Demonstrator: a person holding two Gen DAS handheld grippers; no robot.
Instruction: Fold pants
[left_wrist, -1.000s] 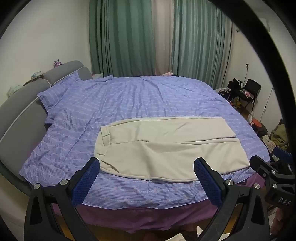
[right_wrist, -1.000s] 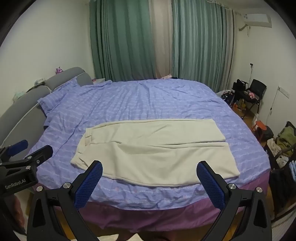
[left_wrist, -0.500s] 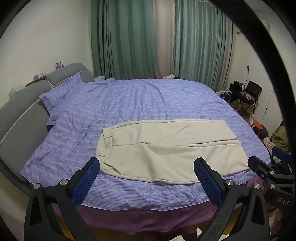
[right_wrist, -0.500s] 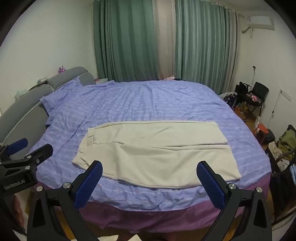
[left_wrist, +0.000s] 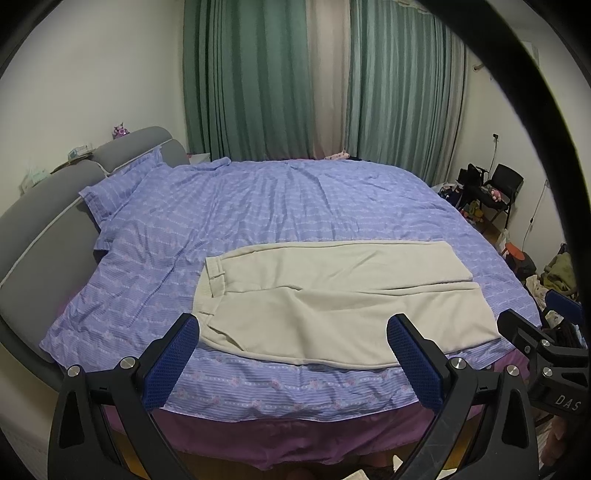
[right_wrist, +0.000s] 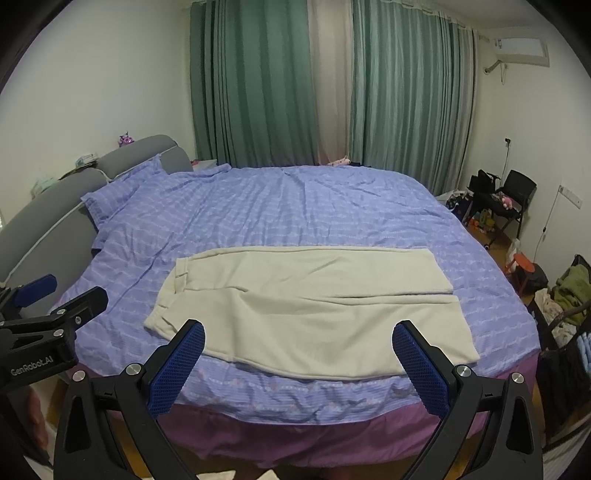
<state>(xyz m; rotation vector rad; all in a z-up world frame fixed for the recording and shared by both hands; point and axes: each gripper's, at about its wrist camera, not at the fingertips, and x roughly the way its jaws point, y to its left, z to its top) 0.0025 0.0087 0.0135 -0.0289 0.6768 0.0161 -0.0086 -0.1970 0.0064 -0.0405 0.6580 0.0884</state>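
Observation:
Cream pants lie flat on the bed, waistband to the left, legs to the right; they also show in the right wrist view. My left gripper is open and empty, held back from the bed's near edge, short of the pants. My right gripper is open and empty, also short of the near edge. The right gripper's body shows at the right of the left wrist view; the left gripper's body shows at the left of the right wrist view.
The bed has a purple-blue striped cover and a purple skirt. A grey headboard is on the left. Green curtains hang behind. A chair and clutter stand on the right.
Both grippers have drifted slightly back and up from the bed; the pants appear a little lower and farther in both views. The pants have not moved.

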